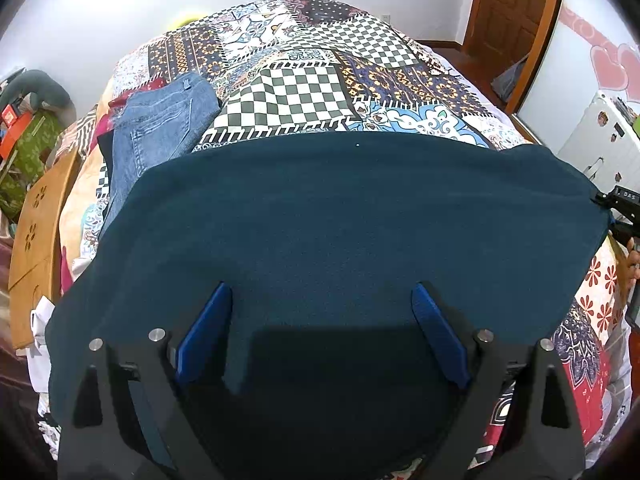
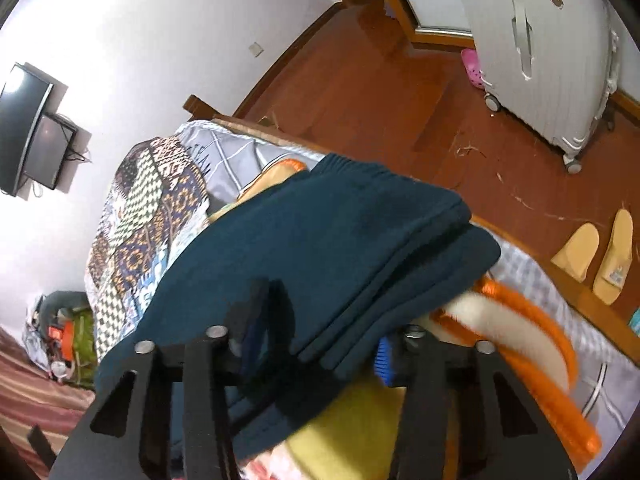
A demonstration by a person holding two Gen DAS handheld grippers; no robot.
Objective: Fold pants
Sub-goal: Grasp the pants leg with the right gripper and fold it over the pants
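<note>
Left wrist view: left hand-held gripper (image 1: pixel 322 336) spread above soft teal pants (image 1: pixel 340 220). Right hand-held gripper (image 2: pixel 316 344) straddles stacked edges; closure indeterminate. Limp fabric; grip the corners.

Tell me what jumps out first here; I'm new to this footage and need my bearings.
A broad sheet of dark teal pants fills the left wrist view, spread over a patchwork quilt, with the open left gripper above its near part. Folded blue jeans lie at the far left. In the right wrist view, the teal layers stack by the right gripper.
</note>
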